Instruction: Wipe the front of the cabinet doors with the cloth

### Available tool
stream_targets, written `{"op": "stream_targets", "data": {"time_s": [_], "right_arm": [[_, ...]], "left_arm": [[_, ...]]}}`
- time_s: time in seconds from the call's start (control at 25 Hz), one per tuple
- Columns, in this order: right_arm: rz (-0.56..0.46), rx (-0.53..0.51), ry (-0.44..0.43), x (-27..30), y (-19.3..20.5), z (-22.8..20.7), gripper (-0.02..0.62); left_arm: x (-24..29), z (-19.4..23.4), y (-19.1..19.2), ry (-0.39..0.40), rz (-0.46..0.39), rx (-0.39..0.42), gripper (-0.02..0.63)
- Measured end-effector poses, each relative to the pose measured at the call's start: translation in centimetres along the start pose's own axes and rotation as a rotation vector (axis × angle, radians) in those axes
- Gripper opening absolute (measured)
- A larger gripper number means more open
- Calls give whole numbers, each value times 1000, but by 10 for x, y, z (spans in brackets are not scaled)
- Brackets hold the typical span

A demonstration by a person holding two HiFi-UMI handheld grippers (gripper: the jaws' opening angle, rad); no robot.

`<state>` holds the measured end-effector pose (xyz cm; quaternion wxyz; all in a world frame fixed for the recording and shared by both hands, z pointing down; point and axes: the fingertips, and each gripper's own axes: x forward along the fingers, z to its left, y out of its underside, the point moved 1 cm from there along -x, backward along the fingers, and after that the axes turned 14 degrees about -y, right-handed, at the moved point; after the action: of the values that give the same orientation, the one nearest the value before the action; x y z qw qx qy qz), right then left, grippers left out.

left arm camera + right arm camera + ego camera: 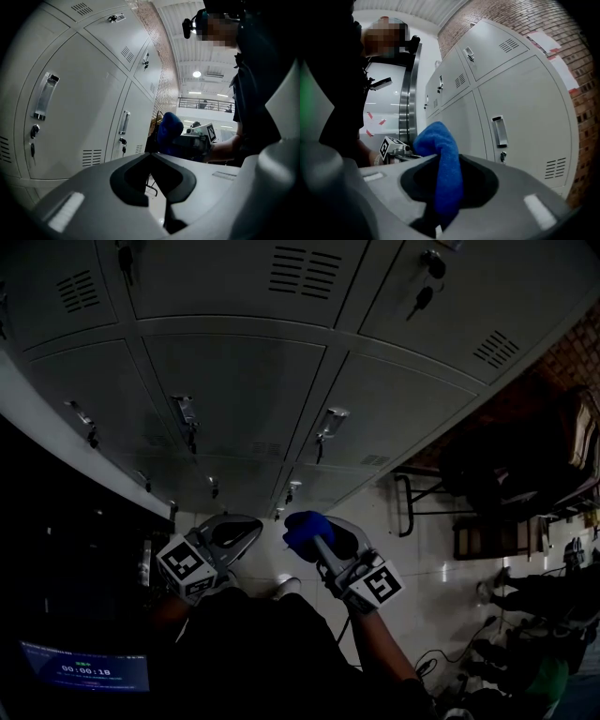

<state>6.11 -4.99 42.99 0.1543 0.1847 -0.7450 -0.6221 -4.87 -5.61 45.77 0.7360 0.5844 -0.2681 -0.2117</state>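
Observation:
Grey metal cabinet doors (234, 390) with recessed handles and keys fill the upper head view. They also show in the left gripper view (79, 112) and in the right gripper view (525, 117). My right gripper (314, 532) is shut on a blue cloth (306, 527), which bulges out over the jaws (443, 164). It hangs a short way off the lower doors, not touching them. My left gripper (246, 524) stands beside it at the left, jaws together and holding nothing (151, 154). From the left gripper view the cloth (168, 131) and the right gripper (194, 145) appear ahead.
A dark metal-framed bench (422, 498) stands right of the cabinets on the pale tiled floor (441, 568). People (534, 587) and cables (441, 657) are at the far right. A lit screen (84, 671) glows at the lower left. A brick wall (562, 28) adjoins the cabinets.

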Motion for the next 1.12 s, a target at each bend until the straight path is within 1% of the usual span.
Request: {"op": "stream_targets", "data": {"time_s": [0.12, 0.36, 0.6, 0.96, 1.12], "right_arm": [[15, -7, 6, 4, 4, -4, 83], [10, 5, 11, 9, 7, -9, 83], [16, 4, -5, 13, 9, -6, 83], [20, 14, -2, 13, 9, -6, 83], [12, 6, -11, 19, 4, -3, 83]], "left_arm": [[0, 0, -1, 4, -6, 5, 2], [-2, 2, -5, -2, -13, 7, 2], [-3, 4, -6, -10, -15, 8, 2], [-4, 2, -5, -14, -12, 7, 2], [-4, 3, -4, -20, -11, 4, 2]]}}
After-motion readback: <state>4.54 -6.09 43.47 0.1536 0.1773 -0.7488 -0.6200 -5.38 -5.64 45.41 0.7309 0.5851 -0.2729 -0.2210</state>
